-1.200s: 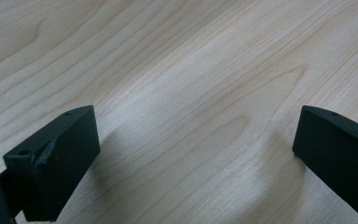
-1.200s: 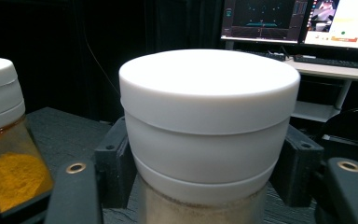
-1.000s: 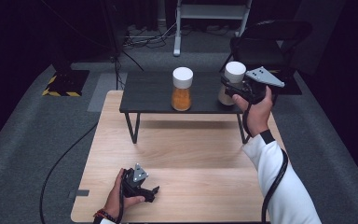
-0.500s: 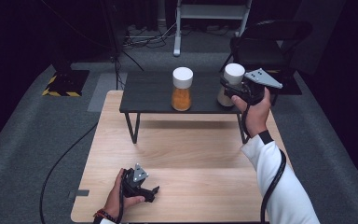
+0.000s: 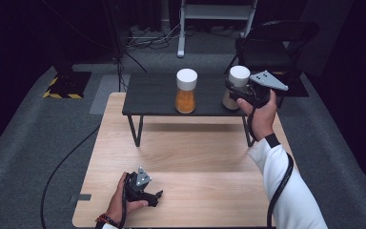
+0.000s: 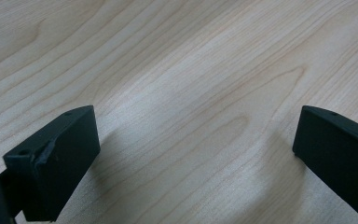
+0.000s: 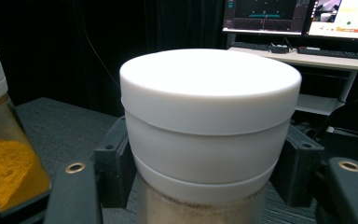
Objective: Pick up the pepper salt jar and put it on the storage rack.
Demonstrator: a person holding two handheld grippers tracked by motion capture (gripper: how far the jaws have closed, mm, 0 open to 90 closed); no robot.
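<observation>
Right hand-held gripper (image 7: pixel 205 186) clamped on white-lidded jar (image 7: pixel 209 126), left hand-held gripper (image 6: pixel 196 154) wide open

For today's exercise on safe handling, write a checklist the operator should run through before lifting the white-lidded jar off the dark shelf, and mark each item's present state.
1. Right gripper closed on the pale jar, a jaw on each side just below its lid: ok.
2. Jar upright on the dark shelf: ok.
3. Gap between it and the orange-powder jar, so a straight lift should not knock that one: ok.
4. Lid seated level: ok; screwed tight: cannot tell.
5. Left gripper open, resting low over the wooden table, away from the shelf: ok.
6. Grip firm enough to bear the jar's weight: cannot tell.
</observation>
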